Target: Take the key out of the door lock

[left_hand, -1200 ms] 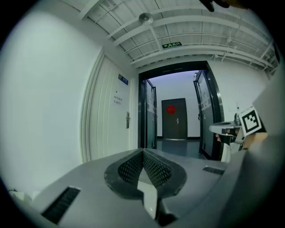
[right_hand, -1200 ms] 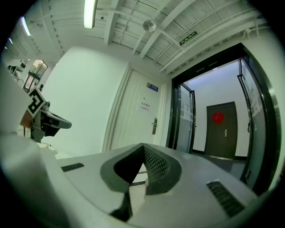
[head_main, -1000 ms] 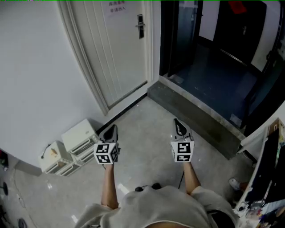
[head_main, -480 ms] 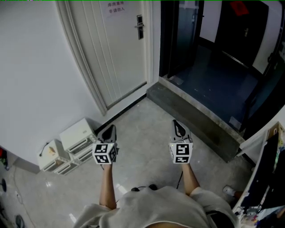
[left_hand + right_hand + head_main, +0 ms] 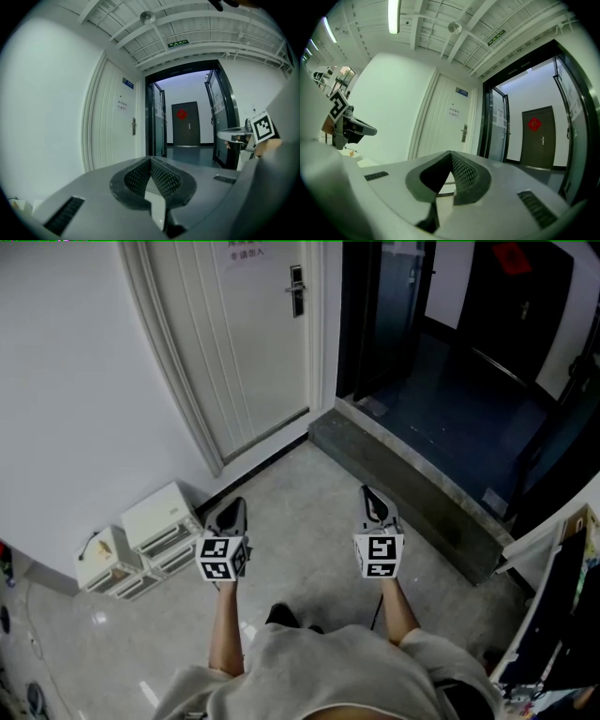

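The white door stands closed at the far wall, with its dark lock plate and handle near its right edge. The lock also shows in the left gripper view and the right gripper view. At this distance I cannot make out a key. My left gripper and right gripper are held side by side over the grey floor, well short of the door. Both point forward, and their tips meet with nothing between them.
White boxes sit against the left wall. A grey stone step runs diagonally at the right, before an open dark doorway into a corridor. A dark door with a red ornament closes that corridor. Clutter stands at the far right.
Both grippers have edged forward toward the door together with the person, and a foot now shows below them. Their jaws stay closed.
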